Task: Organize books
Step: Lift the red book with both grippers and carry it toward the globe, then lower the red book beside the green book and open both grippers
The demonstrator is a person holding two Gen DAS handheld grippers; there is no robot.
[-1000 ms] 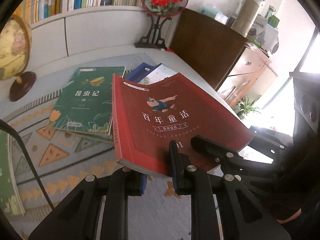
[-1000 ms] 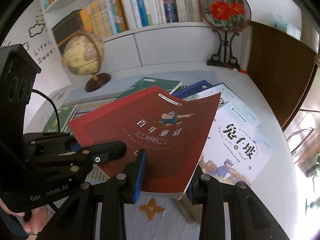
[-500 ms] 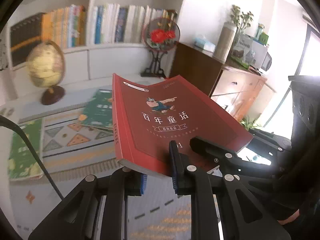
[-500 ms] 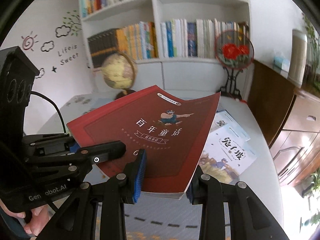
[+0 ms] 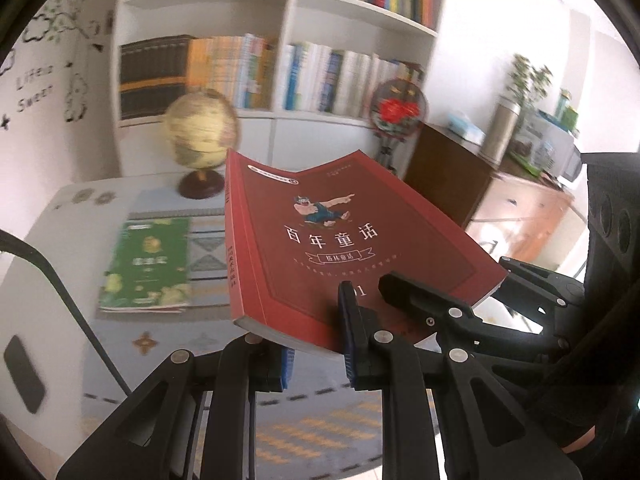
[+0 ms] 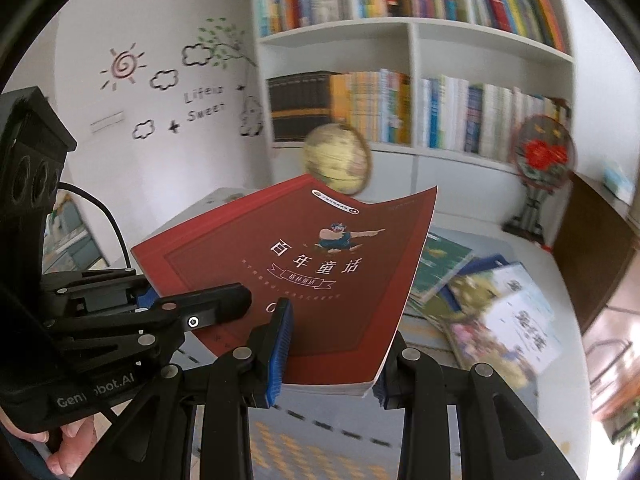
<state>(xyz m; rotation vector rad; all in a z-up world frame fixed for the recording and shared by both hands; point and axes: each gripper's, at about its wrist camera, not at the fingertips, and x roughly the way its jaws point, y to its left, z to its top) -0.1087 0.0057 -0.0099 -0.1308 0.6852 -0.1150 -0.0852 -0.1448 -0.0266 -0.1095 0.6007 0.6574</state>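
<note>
Red book (image 5: 340,240) clamped by both grippers' fingers, left (image 5: 316,350) and right (image 6: 332,354), before a book-filled white bookshelf (image 6: 414,44)

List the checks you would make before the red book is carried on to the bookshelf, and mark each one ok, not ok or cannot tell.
1. Left gripper jaws clamp the red book at its near edge: ok.
2. Right gripper jaws clamp the same edge: ok.
3. Book clear of the table and its books: ok.
4. Book flat: not ok, far edge curls.
5. Globe out of the way: cannot tell.
6. Free gap on the bookshelf: cannot tell.
</note>
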